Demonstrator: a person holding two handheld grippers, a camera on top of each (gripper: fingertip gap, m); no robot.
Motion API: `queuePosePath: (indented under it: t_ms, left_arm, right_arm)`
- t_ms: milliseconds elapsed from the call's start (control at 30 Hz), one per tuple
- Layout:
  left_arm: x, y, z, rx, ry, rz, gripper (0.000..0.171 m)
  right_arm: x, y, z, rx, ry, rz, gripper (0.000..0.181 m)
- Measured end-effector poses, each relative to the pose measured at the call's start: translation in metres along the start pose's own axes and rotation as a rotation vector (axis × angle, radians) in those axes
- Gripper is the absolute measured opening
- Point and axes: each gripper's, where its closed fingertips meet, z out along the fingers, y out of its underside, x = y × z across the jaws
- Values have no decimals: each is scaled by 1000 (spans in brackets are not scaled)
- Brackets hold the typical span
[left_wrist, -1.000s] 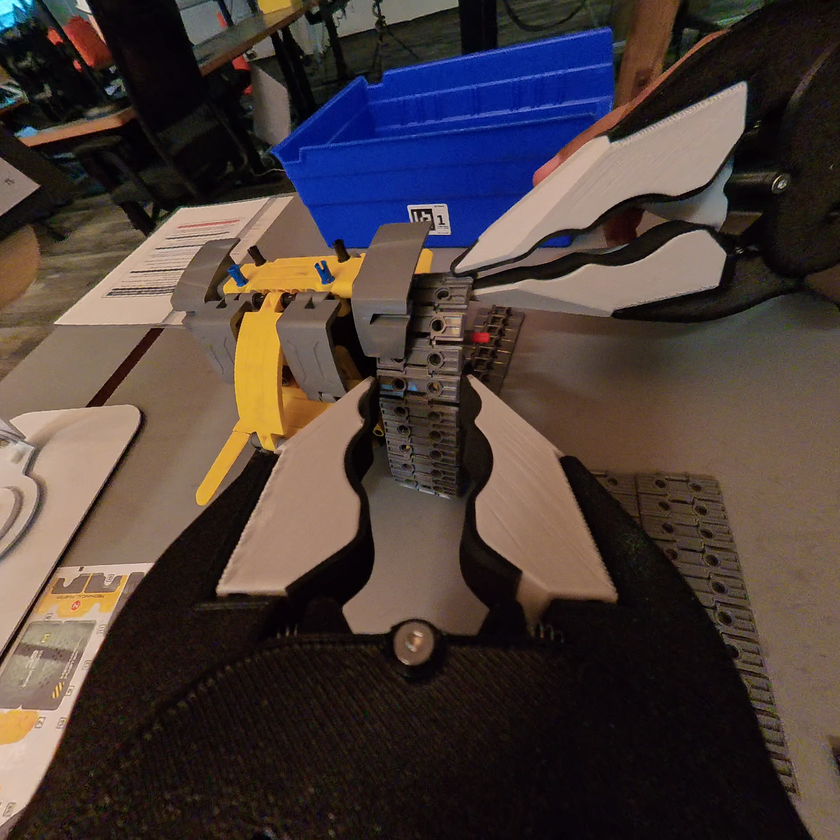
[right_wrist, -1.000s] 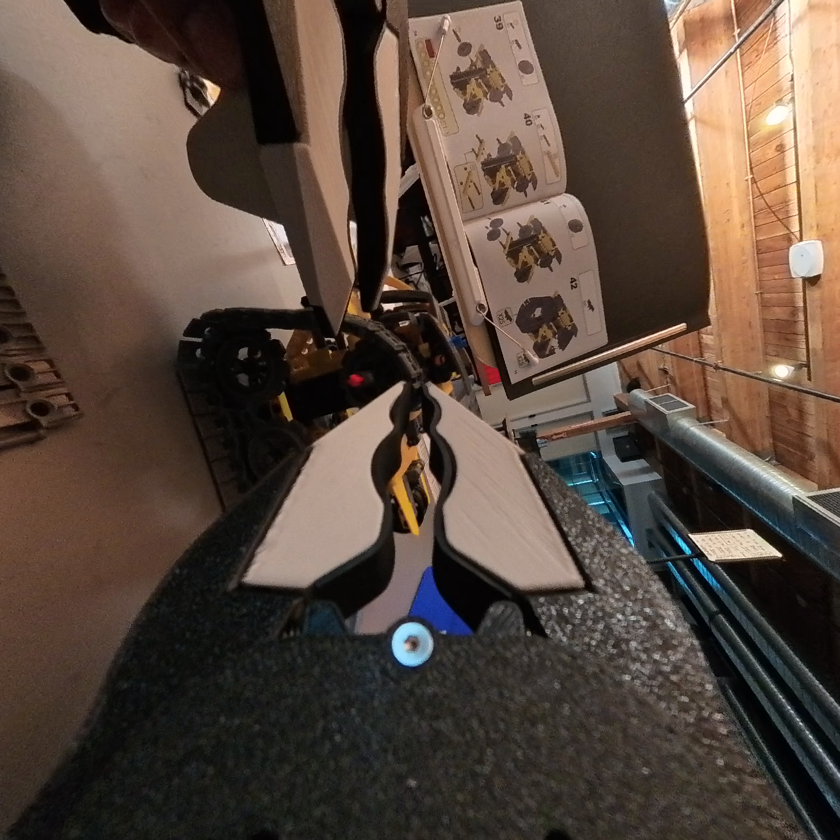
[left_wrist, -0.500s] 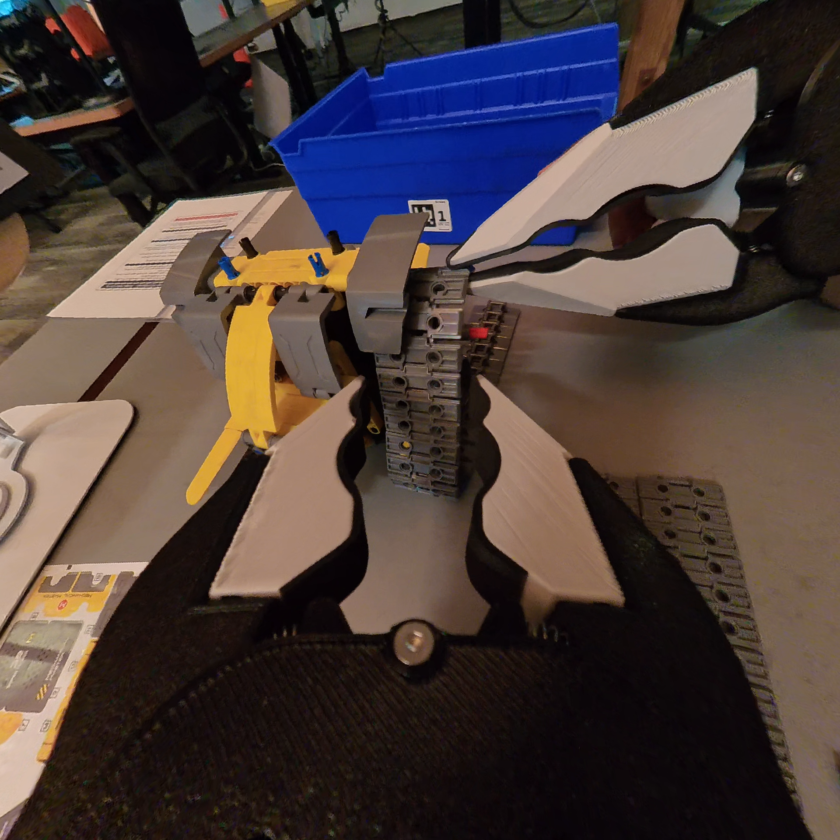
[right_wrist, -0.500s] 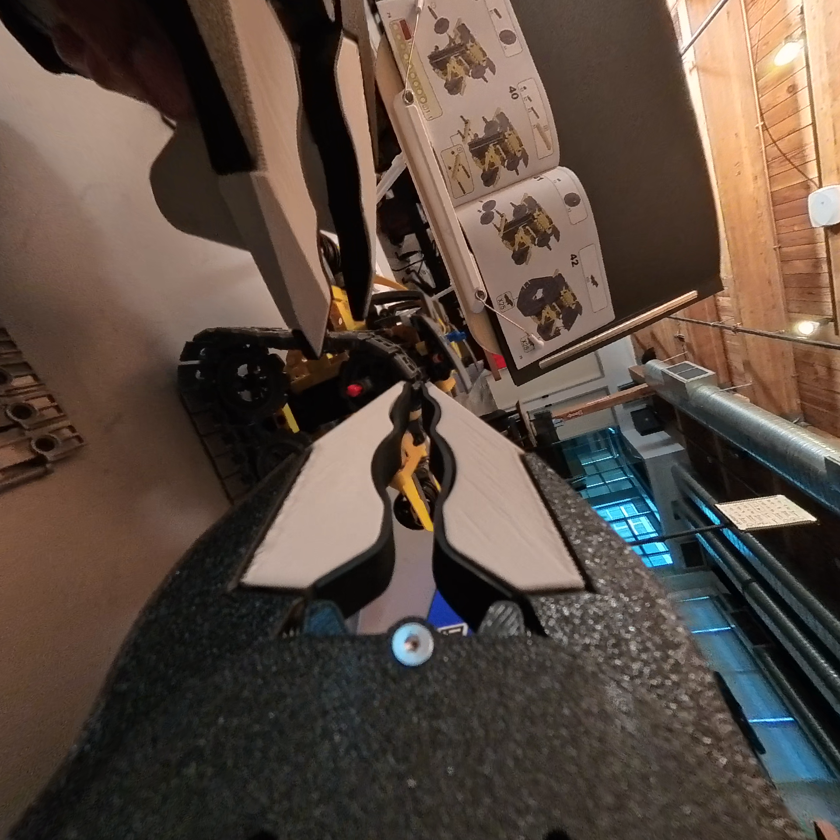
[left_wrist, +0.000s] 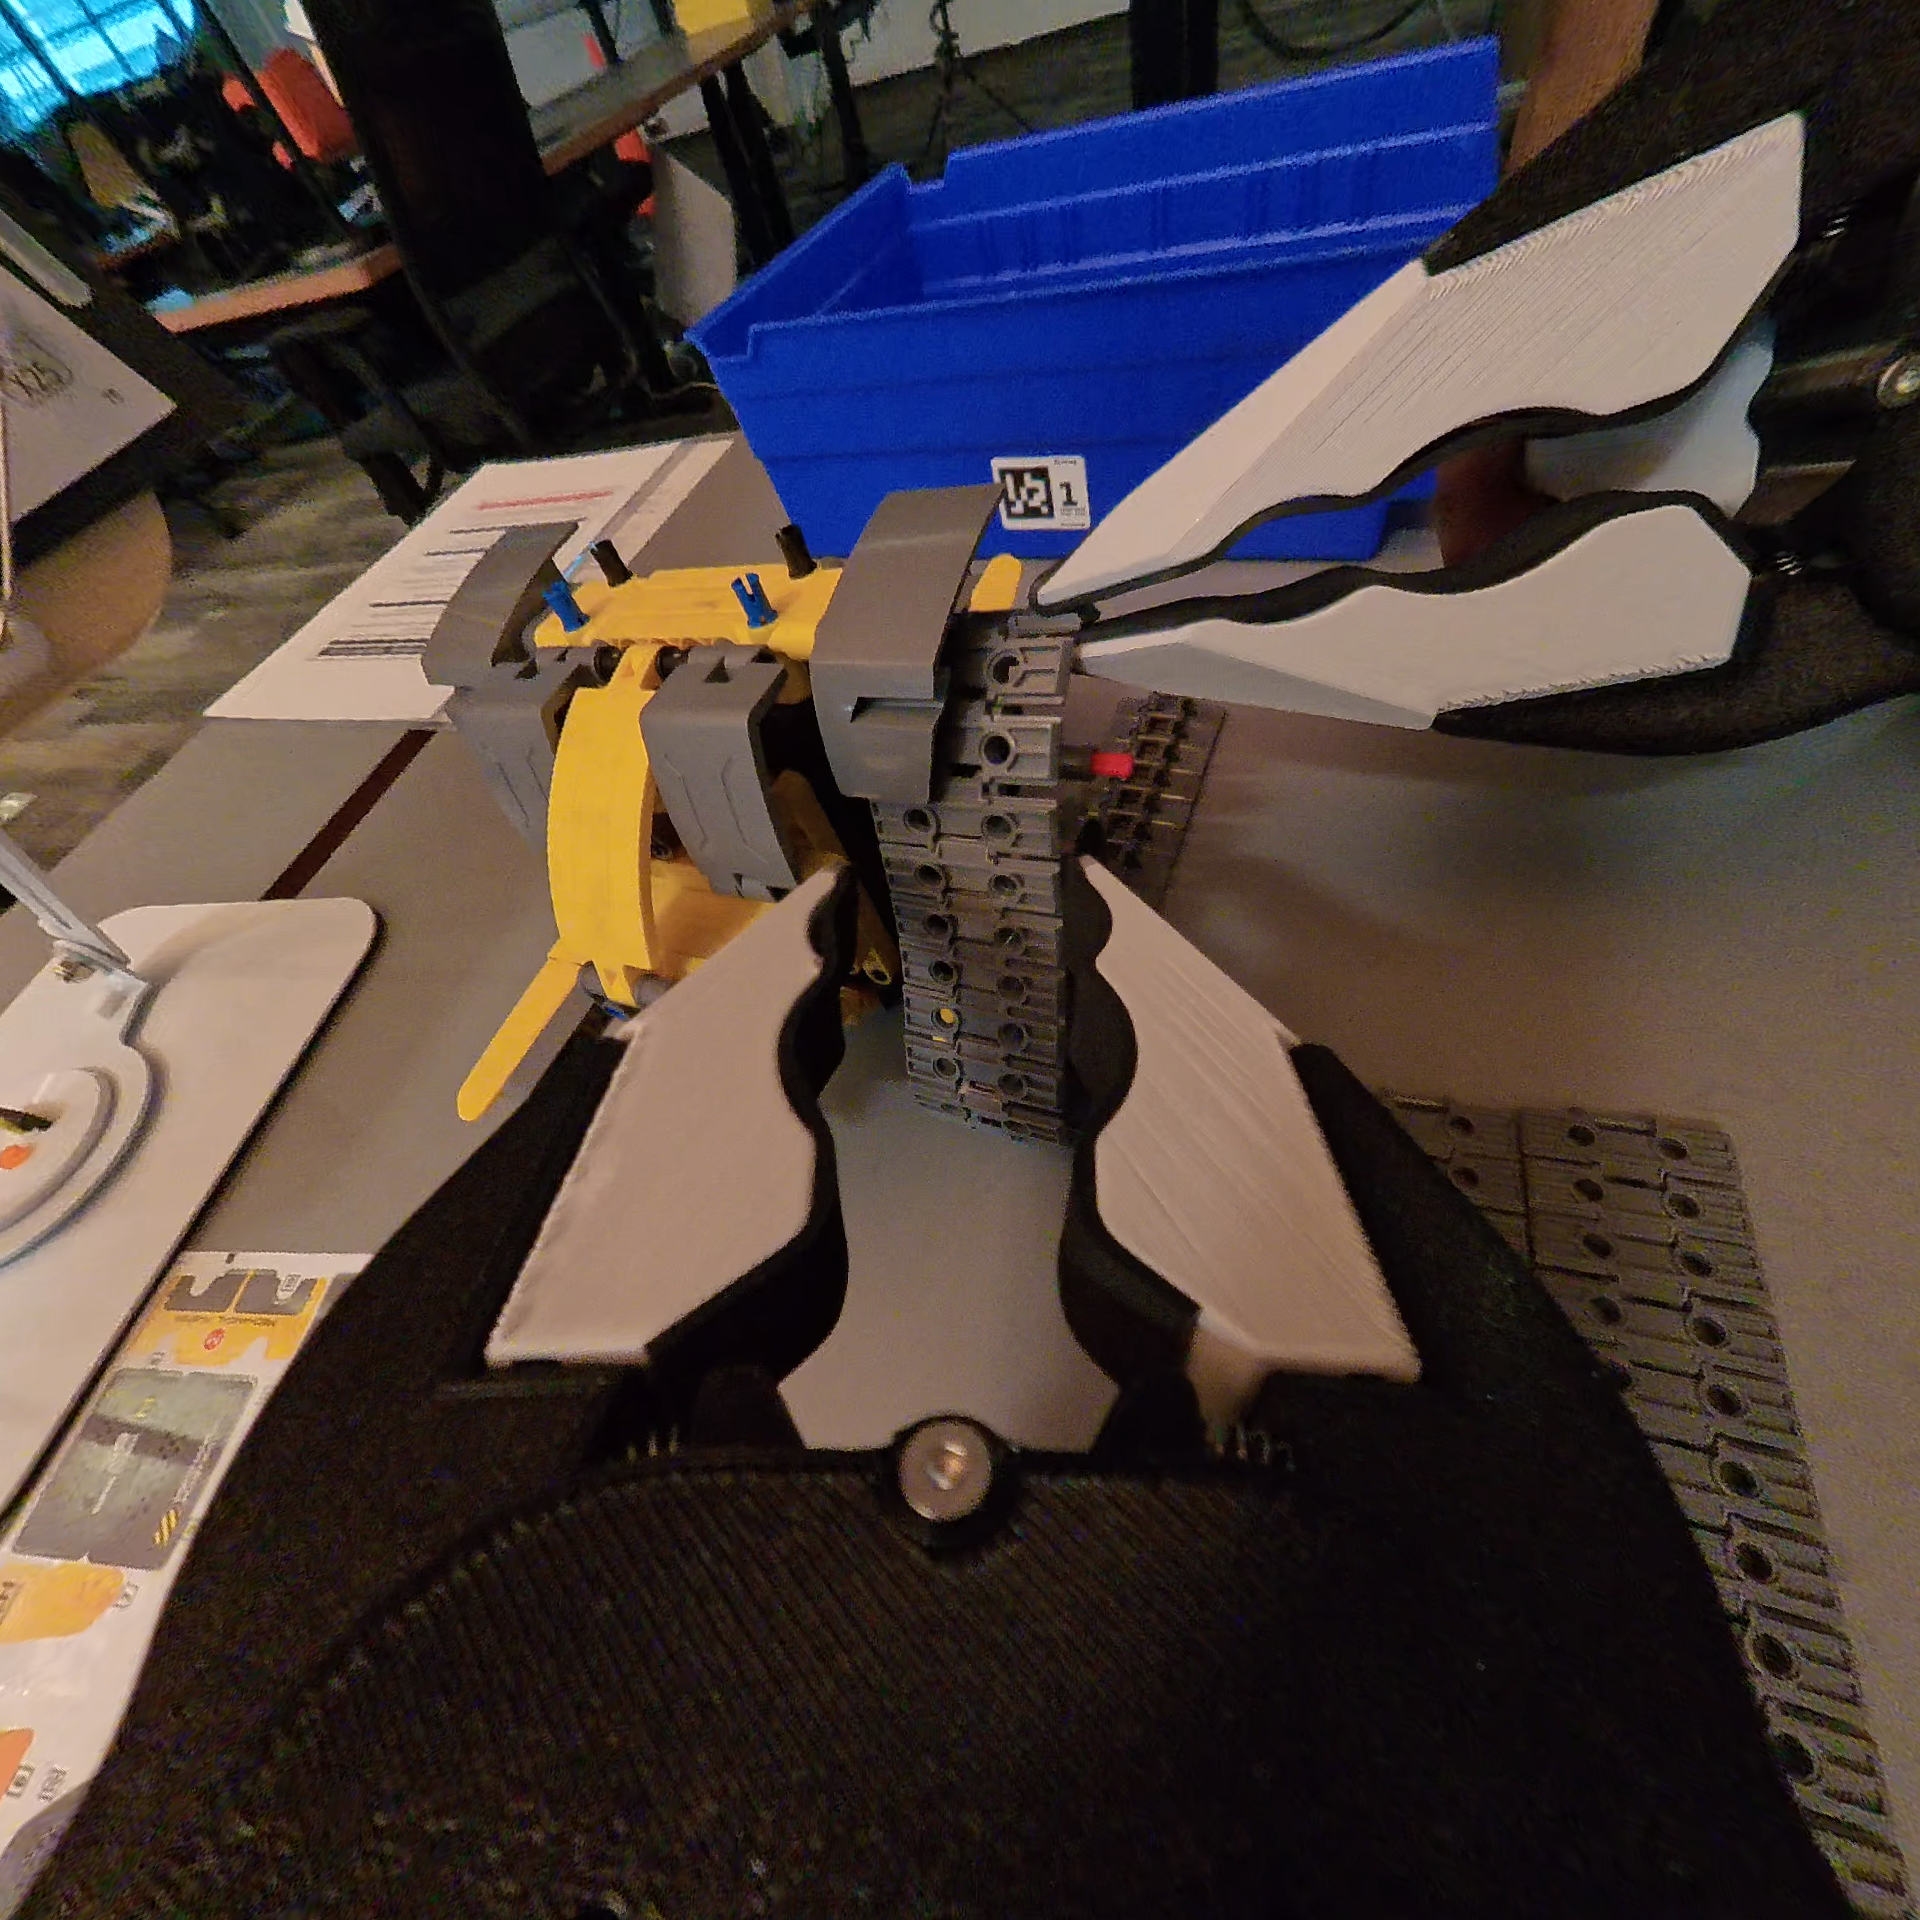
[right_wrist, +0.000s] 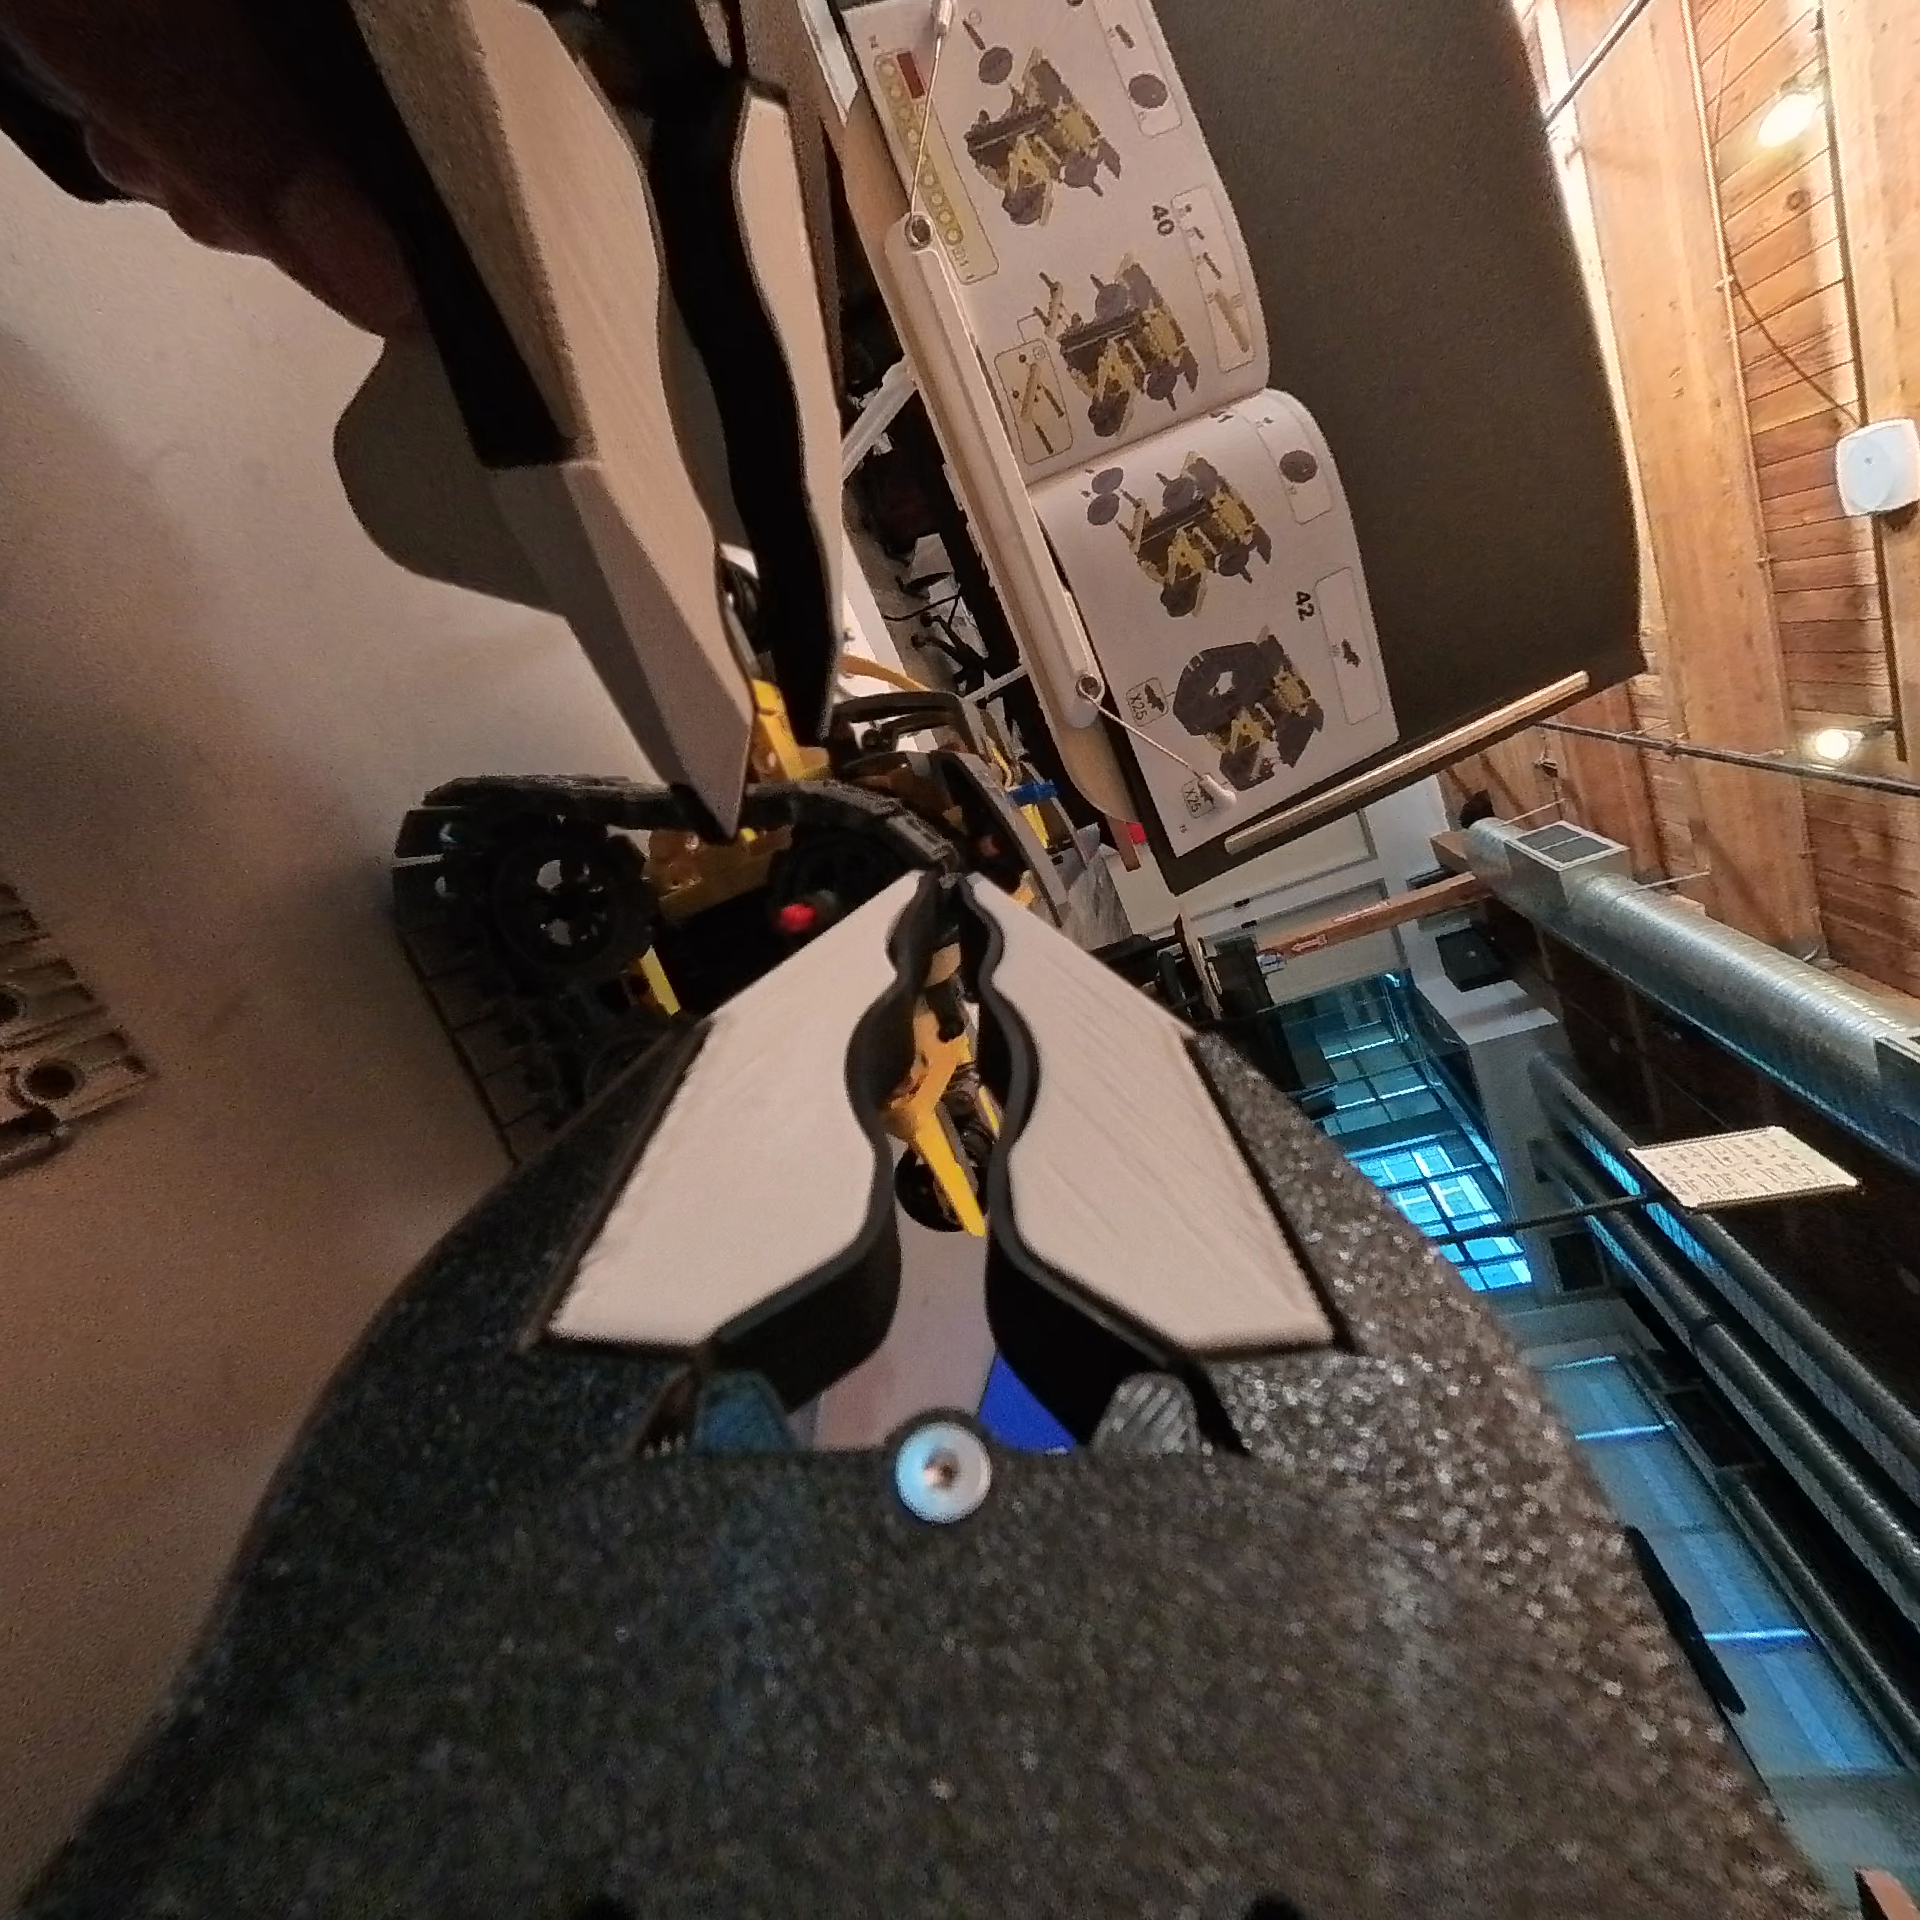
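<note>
A yellow and grey brick vehicle stands on the grey table. A grey track runs up over its near wheels. My left gripper straddles this track low down, one finger on each side, closed against it. My right gripper comes in from the right with its tips nearly together, pinching the top end of the track. In the right wrist view my right gripper meets the black-looking track, and the left gripper's fingers reach it from above.
A blue bin stands behind the vehicle. A loose grey track strip lies flat at the right. A printed sheet, a white stand base and a sticker sheet lie at the left. An open instruction booklet stands on a holder. Some 5 cm of space lies between my two pairs of fingers.
Hardly anything has moved. Both grippers stay on the track; the right gripper's tips have settled slightly lower on its top end.
</note>
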Motion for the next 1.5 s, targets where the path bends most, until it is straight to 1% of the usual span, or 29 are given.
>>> queuePosePath:
  t_ms: [67, 300, 567, 733, 800, 900, 1033, 1233, 1333, 1433, 1500]
  left_arm:
    - [-1, 3, 2, -16, 2, -21, 42]
    - [-2, 0, 4, 11, 15, -60, 43]
    - [-6, -7, 1, 50, -10, -106, 36]
    - [-8, -8, 0, 58, -31, -134, 36]
    - [-9, -8, 0, 57, -40, -143, 36]
    - [-10, -8, 0, 50, -61, -142, 36]
    - [-10, -8, 1, 36, -84, -128, 36]
    - [-9, -9, 2, 16, -117, -85, 35]
    - [-8, -9, 3, 8, -121, -66, 33]
    - [-8, -10, 3, 11, -122, -62, 32]
    - [-7, -10, 3, 13, -119, -63, 29]
  right_arm:
    - [0, 1, 0, -1, -1, 5, 2]
    - [0, -3, 4, -22, 10, 26, 2]
    - [0, 2, 5, -49, 17, 58, 3]
    - [-3, 4, 3, -39, 28, 23, 3]
    - [-5, 8, 0, -32, 17, 54, 6]
    - [-3, 15, -2, -17, -12, 159, 9]
    - [0, 23, -2, -12, -63, 344, 11]
    - [-22, 34, 3, -32, -305, 736, 22]
    - [-23, 33, 2, -5, -382, 871, 29]
    - [-18, 28, 0, 34, -394, 944, 24]
    - [-20, 23, -1, 46, -431, 1000, 20]
